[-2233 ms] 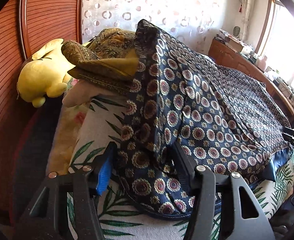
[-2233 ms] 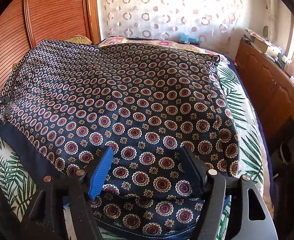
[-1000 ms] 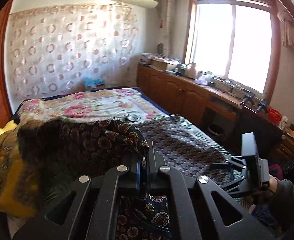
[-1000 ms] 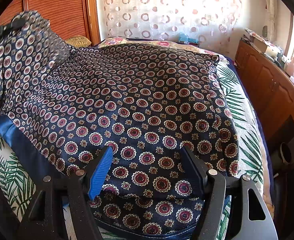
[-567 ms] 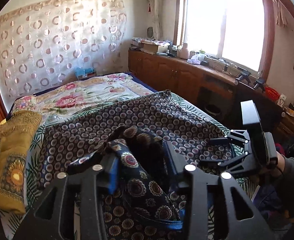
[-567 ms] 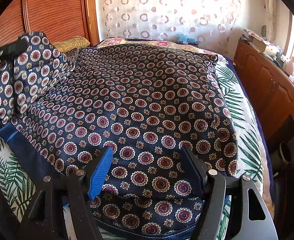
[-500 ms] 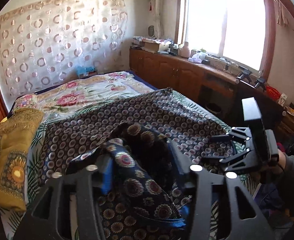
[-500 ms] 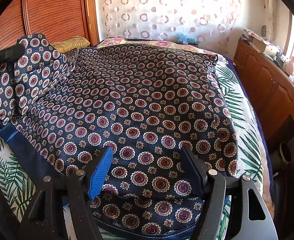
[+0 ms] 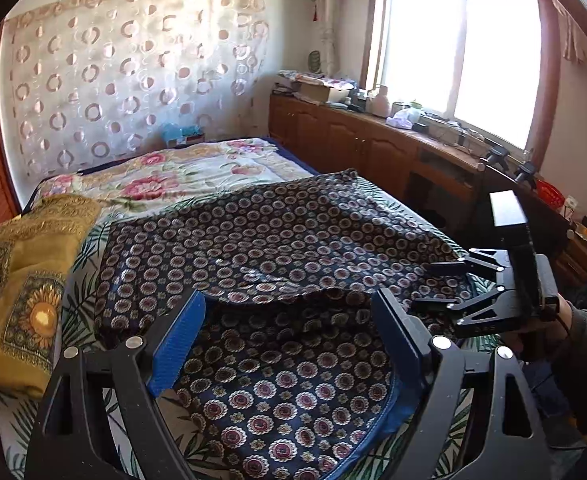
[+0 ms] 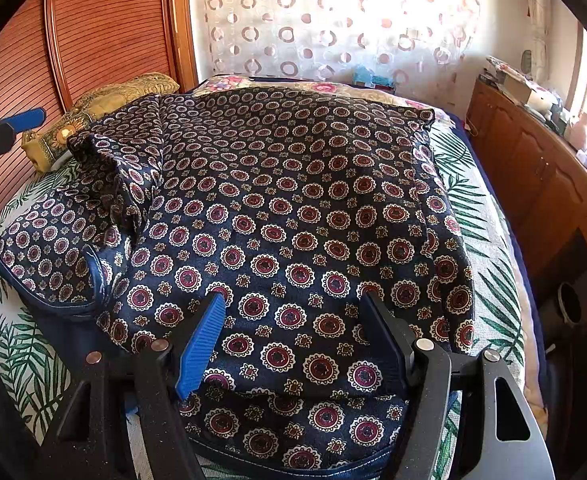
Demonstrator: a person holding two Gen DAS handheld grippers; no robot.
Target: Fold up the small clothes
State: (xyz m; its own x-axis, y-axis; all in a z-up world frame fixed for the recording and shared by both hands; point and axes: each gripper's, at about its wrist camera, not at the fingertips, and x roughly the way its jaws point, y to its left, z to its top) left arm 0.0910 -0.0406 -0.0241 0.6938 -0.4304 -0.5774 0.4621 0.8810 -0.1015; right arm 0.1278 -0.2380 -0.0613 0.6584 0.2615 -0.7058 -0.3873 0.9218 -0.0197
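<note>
A navy garment with red and white medallions [image 10: 293, 208] lies spread on the bed; it also shows in the left wrist view [image 9: 277, 248]. Its left side is folded inward in a rumpled flap [image 10: 121, 176]. My left gripper [image 9: 289, 304] is open and empty, just above the garment's near left edge; its blue fingertip [image 10: 25, 118] shows at the left of the right wrist view. My right gripper [image 10: 293, 300] is open, with its fingers resting on the garment's near hem; it also shows in the left wrist view [image 9: 433, 284].
A folded mustard patterned cloth [image 9: 25, 280] lies at the garment's left, by the wooden headboard [image 10: 105, 32]. The leaf-print bedsheet [image 10: 481, 248] and a floral quilt [image 9: 173, 172] surround the garment. A wooden cabinet [image 9: 373, 144] with clutter runs along the right under the window.
My left gripper carried the garment's left side up and over toward the middle, then opened and let it drop. The flap now lies folded on the garment. The right gripper stayed still.
</note>
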